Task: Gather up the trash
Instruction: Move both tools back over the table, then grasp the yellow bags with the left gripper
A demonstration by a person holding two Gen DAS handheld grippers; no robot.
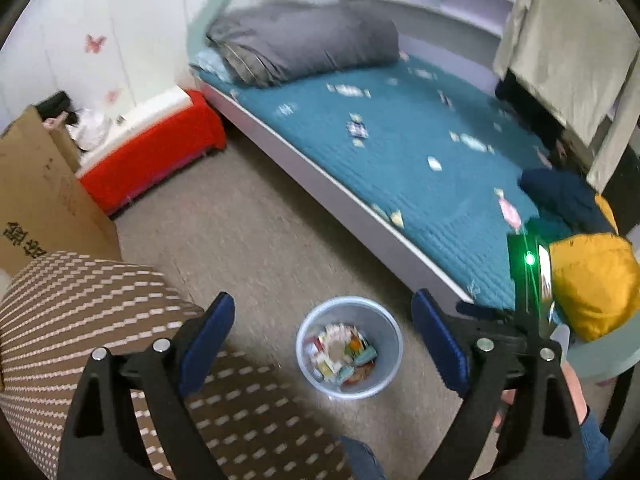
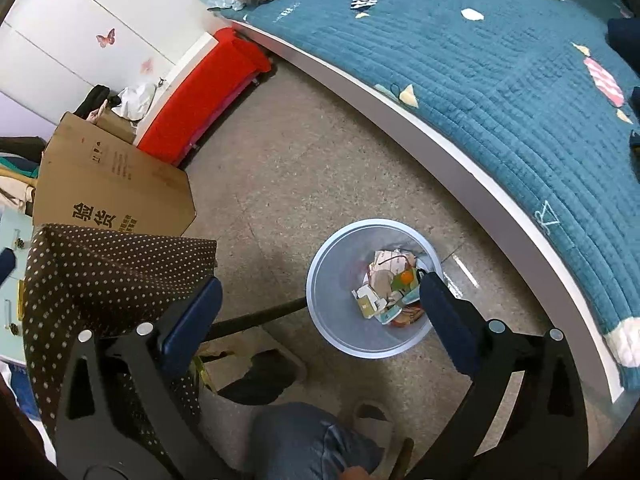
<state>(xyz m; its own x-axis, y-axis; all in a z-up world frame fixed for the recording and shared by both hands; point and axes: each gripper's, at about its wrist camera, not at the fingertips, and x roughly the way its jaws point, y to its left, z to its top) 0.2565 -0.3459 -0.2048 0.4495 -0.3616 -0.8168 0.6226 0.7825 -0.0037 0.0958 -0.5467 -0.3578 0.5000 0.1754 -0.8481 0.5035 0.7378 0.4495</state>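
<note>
Trash (image 2: 390, 294) is seen piled in the bin (image 2: 332, 280) on the floor beside the bed (image 2: 500, 92), below the left gripper (image 1: 323, 344) and right gripper (image 2: 320, 312), both spread wide and empty, so the light bin could be knocked over if either were lowered carelessly.

Teal-quilted bed (image 2: 500, 92), speckled floor (image 2: 300, 168)

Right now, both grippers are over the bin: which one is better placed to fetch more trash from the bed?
Probably the right. Both the left gripper and right gripper are open and empty above the trash bin, but the right gripper sits nearer the bed.
</note>
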